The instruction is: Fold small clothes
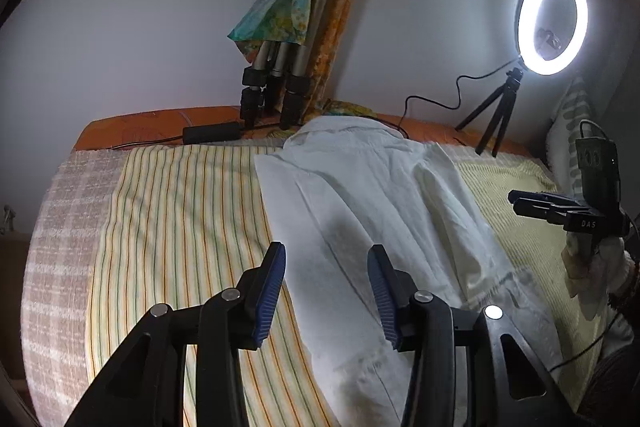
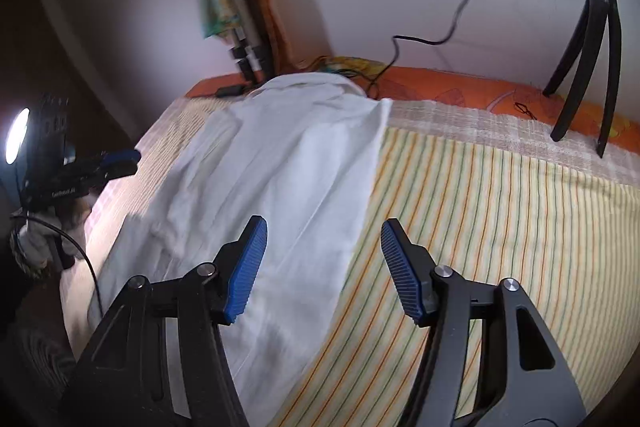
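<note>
White shirt (image 1: 360, 195) lies folded into a long strip down the striped sheet (image 1: 180, 211) on the bed, collar toward the wall. Left gripper (image 1: 326, 291) hovers above its near end, jaws apart and empty. Right gripper (image 2: 324, 267) hangs over the shirt's edge, jaws wide, nothing between them.

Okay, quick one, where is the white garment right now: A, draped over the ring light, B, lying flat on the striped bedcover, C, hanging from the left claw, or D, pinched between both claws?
B: the white garment lies spread on the striped bedcover, and both the left claw and the right claw are open with nothing between their pads.
</note>
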{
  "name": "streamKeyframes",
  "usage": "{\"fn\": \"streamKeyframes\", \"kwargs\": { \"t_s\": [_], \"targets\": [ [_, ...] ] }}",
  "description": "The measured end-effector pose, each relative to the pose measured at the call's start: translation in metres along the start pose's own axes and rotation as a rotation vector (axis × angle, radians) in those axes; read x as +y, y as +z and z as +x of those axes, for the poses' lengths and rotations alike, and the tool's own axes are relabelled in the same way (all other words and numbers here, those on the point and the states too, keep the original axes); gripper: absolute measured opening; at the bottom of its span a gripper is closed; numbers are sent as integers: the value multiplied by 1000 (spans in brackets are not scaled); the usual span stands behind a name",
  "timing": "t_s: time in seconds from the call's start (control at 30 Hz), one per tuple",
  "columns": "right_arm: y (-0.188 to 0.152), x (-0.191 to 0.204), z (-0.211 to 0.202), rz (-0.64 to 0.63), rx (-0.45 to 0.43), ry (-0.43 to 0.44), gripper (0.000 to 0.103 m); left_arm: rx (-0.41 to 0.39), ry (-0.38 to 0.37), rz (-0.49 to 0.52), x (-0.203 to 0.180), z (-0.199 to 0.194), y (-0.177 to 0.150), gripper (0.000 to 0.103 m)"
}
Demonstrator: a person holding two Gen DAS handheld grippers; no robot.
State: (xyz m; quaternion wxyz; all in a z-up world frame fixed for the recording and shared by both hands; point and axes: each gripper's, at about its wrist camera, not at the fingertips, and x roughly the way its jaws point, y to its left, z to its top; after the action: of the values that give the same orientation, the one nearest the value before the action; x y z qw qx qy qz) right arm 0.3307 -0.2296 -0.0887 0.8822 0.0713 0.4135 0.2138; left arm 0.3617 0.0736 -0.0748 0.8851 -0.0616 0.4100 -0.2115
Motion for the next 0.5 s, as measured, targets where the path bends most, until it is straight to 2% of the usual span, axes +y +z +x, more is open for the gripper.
{"fn": "streamKeyframes", "kwargs": {
  "t_s": [0.1, 0.2, 0.37, 0.43, 0.5],
  "targets": [
    [14, -22, 19, 64, 11, 26, 62, 10, 19, -19, 10, 21, 12, 44],
    [25, -33, 36, 78, 23, 53, 54, 30, 75, 5, 16, 43, 19, 42],
    [38, -42, 62, 93, 38, 79, 46, 47, 41, -74, 39, 70, 29, 40],
    [43, -46, 71, 111, 44, 99, 36, 45, 28, -90, 43, 77, 33, 40],
    [47, -48, 79, 117, 50, 112, 13, 45, 22, -78, 42, 84, 36, 40]
  ]
}}
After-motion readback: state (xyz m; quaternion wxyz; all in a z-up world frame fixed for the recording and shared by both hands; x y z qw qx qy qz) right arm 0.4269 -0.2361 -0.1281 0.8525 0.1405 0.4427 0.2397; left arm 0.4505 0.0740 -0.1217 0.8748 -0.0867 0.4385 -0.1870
